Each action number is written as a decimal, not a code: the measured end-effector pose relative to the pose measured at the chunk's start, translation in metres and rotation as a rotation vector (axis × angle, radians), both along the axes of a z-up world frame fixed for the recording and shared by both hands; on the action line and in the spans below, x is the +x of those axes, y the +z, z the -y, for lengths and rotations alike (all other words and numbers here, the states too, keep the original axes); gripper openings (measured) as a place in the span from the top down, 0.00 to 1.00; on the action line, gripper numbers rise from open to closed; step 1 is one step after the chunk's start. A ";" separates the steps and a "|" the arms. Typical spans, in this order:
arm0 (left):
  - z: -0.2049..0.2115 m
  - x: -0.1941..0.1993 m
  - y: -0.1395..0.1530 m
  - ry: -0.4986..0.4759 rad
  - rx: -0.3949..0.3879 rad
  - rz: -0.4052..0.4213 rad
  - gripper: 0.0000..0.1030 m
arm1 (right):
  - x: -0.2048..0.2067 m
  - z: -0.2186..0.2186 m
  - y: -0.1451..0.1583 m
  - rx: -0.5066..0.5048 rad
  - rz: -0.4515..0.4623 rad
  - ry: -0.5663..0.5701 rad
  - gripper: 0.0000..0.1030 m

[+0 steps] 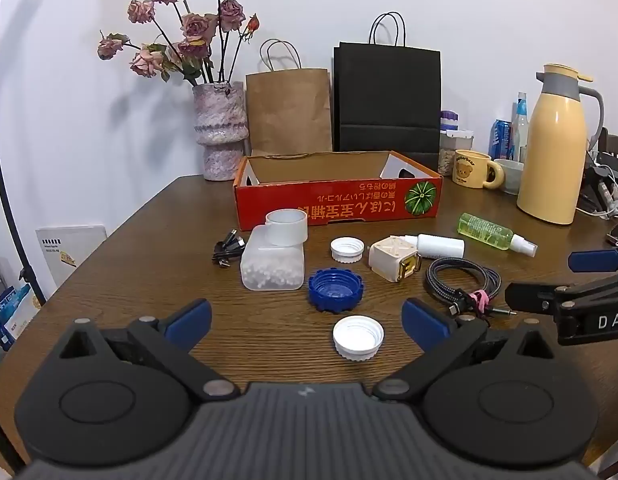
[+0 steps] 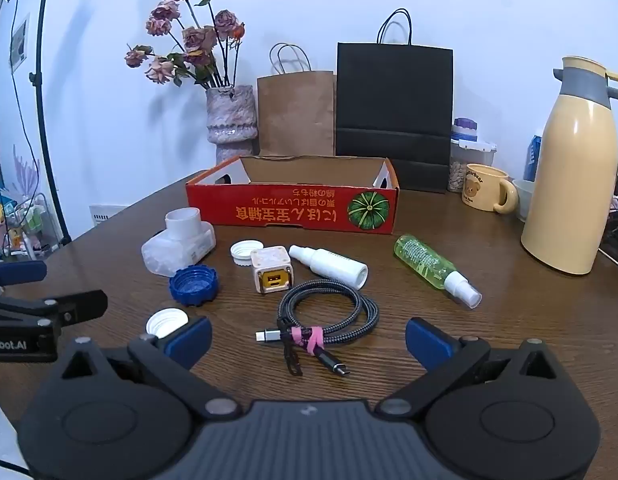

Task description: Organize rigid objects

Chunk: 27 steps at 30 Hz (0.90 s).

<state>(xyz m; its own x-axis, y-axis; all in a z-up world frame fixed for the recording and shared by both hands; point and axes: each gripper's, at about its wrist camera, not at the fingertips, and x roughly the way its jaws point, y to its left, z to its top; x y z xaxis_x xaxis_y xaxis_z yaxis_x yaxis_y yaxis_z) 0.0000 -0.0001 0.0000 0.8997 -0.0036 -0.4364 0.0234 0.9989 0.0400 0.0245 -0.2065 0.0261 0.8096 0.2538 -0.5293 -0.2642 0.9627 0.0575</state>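
1. A red box (image 1: 337,200), open-topped and with nothing visible inside, sits in the middle of the left wrist frame on a brown table (image 1: 149,248).
2. In front of the box lie the loose things: a clear jar (image 1: 273,256) on its side at centre left, a blue cap (image 1: 335,290) just right of it, a small white cap (image 1: 347,249) above that, and a second white cap (image 1: 358,337) lower centre.
3. A cream charger (image 1: 394,259) lies right of centre, with a white bottle (image 1: 439,246) just beside it and a green spray bottle (image 1: 493,235) further right.
4. A coiled cable (image 2: 329,316) tied with a pink band lies at centre in the right wrist frame; a black cable (image 1: 228,249) lies left of the jar.
5. The left gripper (image 1: 307,322) hangs over the table, fingers spread wide, the second white cap between them untouched.
6. The right gripper (image 2: 308,340) is spread wide too, the coiled cable between its fingers, not pinched.
7. Behind the box stand a vase (image 1: 220,128), a brown bag (image 1: 289,112), a black bag (image 1: 387,100), a mug (image 1: 473,169) and a yellow jug (image 1: 555,148).
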 end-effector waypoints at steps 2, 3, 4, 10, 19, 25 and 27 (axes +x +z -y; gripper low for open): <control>0.000 -0.001 0.000 -0.007 -0.009 0.005 0.00 | 0.000 0.000 0.000 -0.001 -0.001 -0.001 0.00; 0.000 -0.002 0.001 -0.007 -0.010 0.007 0.00 | 0.000 -0.001 0.000 -0.003 -0.002 -0.001 0.00; -0.001 -0.001 0.001 -0.008 -0.012 0.000 0.00 | 0.000 -0.001 0.000 -0.004 -0.002 -0.001 0.00; -0.003 -0.002 0.006 -0.006 -0.010 -0.005 0.00 | -0.001 -0.003 0.001 -0.005 -0.003 0.000 0.00; -0.006 -0.003 0.005 -0.003 -0.018 -0.005 0.00 | -0.001 -0.003 0.003 -0.005 0.000 0.001 0.00; -0.006 -0.003 0.005 -0.004 -0.021 -0.003 0.00 | -0.002 -0.003 0.003 -0.006 0.002 0.001 0.00; -0.004 -0.003 0.004 -0.003 -0.020 -0.003 0.00 | -0.002 -0.003 0.003 -0.007 0.002 0.002 0.00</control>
